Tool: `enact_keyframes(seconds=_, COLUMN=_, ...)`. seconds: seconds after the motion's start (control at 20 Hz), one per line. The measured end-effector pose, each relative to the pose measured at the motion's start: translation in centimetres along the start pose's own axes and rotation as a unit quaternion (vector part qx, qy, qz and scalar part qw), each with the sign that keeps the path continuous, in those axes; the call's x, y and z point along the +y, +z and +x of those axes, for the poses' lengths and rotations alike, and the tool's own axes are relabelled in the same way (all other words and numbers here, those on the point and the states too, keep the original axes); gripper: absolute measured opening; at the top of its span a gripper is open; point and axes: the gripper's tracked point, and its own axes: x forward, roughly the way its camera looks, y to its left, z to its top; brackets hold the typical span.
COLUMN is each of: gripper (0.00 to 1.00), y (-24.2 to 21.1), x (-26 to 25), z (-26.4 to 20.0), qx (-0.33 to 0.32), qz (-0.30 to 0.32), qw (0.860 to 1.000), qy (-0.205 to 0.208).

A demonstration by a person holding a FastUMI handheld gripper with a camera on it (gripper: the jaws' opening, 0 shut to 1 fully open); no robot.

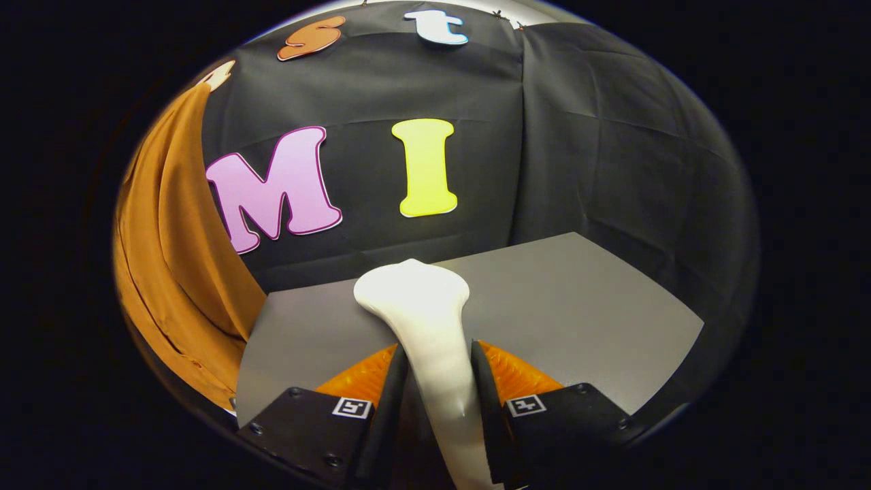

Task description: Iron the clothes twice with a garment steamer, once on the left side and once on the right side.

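Observation:
A white garment steamer (429, 320) stands between my two fingers, its handle running back toward me and its wide head pointing forward over the grey tabletop (585, 306). My gripper (439, 374) is shut on the steamer's handle, both fingers pressing its sides. An orange-brown garment (173, 258) hangs to the left of the fingers, draped down past the table's left edge. The steamer's head is well apart from the cloth, to its right.
The grey table stretches ahead and to the right of the steamer. Black cloth walls close the booth behind the table and on the right.

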Motion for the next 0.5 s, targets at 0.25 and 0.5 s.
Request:
enact_keyframes(seconds=0.25, gripper=0.48, y=0.4, x=0.0, z=-0.5, qx=-0.003, qz=0.002, qw=1.0, qy=0.017)
enact_keyframes(seconds=0.5, gripper=0.48, y=1.9, x=-0.5, z=-2.4, qx=-0.034, qz=0.015, qw=0.999, qy=0.028)
